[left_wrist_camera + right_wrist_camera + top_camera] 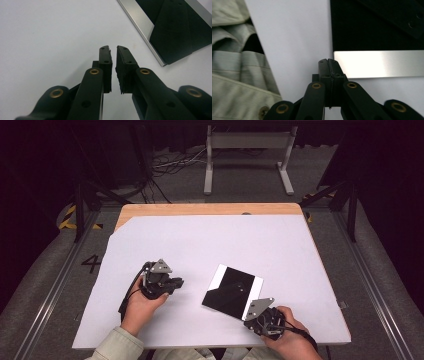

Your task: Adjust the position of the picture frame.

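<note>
A flat black slab with a pale silvery band at each short end lies askew on the white sheet. My left gripper rests on the sheet a short way left of the slab. Its jaws point toward the slab. In the left gripper view the left gripper shows a narrow gap between its pads with nothing in it, and the slab lies ahead to the right. My right gripper sits at the slab's near corner. Its pads are pressed together, empty, and the right gripper is just short of the slab's silver band.
The white sheet covers a wooden table whose far edge shows bare. A pale sleeve lies close on the left in the right gripper view. A grey metal stand and cables are on the floor beyond the table.
</note>
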`<action>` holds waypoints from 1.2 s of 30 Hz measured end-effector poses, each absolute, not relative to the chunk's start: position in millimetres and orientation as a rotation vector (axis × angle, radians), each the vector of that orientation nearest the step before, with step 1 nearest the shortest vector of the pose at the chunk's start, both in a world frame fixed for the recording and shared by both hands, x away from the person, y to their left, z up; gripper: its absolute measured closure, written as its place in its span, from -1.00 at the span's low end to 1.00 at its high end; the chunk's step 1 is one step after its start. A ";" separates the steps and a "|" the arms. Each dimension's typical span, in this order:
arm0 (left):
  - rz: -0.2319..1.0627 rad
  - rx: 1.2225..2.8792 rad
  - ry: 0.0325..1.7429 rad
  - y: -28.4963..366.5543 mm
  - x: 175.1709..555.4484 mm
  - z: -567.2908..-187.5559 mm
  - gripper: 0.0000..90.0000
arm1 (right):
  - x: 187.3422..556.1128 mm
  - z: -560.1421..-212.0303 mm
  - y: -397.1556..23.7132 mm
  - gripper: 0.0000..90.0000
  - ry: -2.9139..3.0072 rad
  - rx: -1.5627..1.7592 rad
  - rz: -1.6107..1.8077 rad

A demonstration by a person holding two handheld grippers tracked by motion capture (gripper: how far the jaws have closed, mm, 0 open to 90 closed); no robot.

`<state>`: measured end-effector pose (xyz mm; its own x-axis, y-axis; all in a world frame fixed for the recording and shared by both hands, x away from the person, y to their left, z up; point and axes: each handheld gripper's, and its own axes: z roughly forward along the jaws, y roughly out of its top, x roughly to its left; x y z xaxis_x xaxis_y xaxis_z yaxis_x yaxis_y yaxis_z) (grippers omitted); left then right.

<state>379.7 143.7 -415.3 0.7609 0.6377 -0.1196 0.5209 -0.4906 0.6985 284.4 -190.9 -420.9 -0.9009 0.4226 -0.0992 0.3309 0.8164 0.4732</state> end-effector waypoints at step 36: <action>0.225 2.175 0.867 138.0 397.6 -406.2 0.85 | 345.3 -424.7 -207.0 1.00 2.658 0.722 0.659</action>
<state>397.6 138.0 -406.2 0.7527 0.6489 -0.1110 0.5132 -0.4728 0.7163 345.3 -207.0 -424.7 -0.8256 0.5380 -0.1702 0.3961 0.7674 0.5041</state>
